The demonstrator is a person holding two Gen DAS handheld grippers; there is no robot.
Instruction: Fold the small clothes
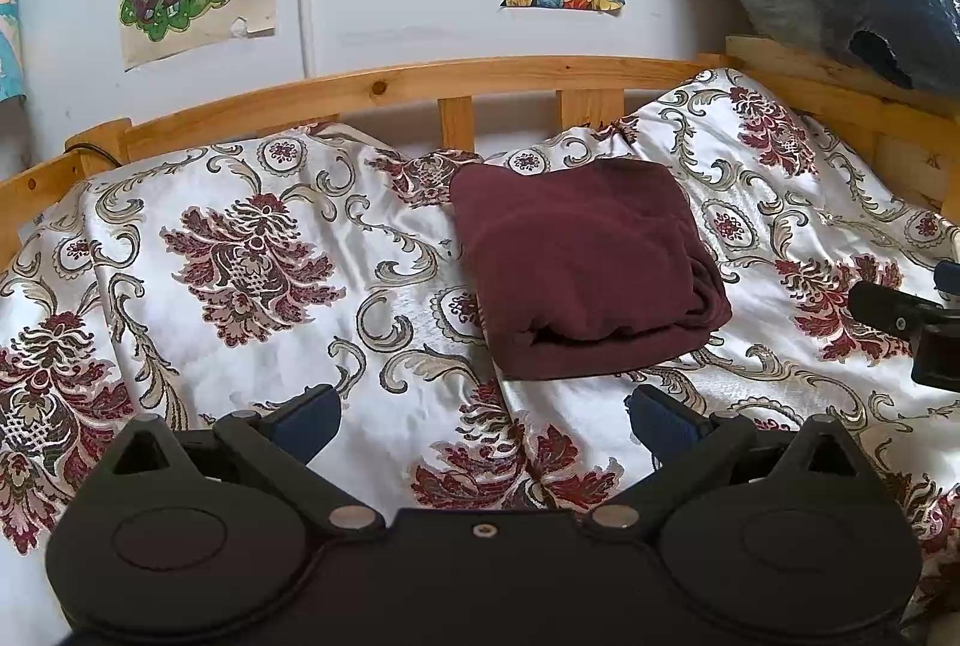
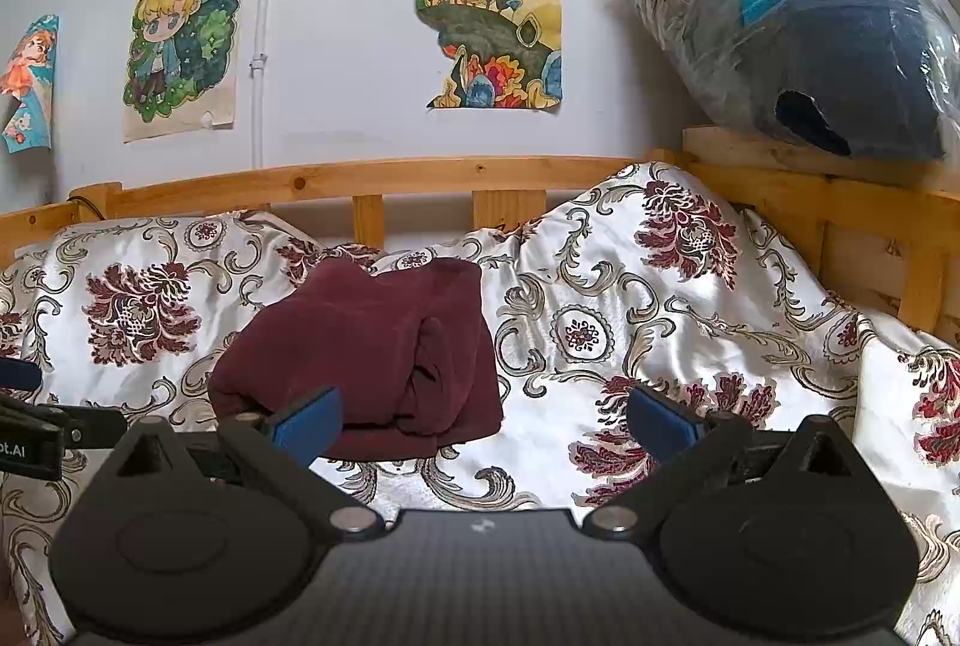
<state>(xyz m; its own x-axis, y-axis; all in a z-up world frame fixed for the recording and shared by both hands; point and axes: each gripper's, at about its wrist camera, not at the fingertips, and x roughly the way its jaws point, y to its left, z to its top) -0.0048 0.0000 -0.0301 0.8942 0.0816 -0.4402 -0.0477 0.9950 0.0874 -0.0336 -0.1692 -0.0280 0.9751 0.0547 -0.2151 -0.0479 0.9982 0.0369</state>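
Maroon fleece garment (image 1: 585, 268) sits folded into a plump, soft-edged rectangle on the glossy floral bedspread (image 1: 240, 202), toward the wooden rail (image 1: 372, 85) at the far side. Left gripper (image 1: 483, 415) hovers short of it, jaws spread wide, nothing between them. Right gripper (image 2: 486, 421) likewise gapes empty, its left blue pad (image 2: 306, 421) in front of the bundle's near edge. Smooth satin lies open on both sides.

the folded garment (image 1: 585, 274) at centre frame is plain maroon. the bedspread (image 1: 252, 322) below it is glossy white with dark red florals and grey-gold scrolls. gripper pads (image 2: 306, 421) are blue.
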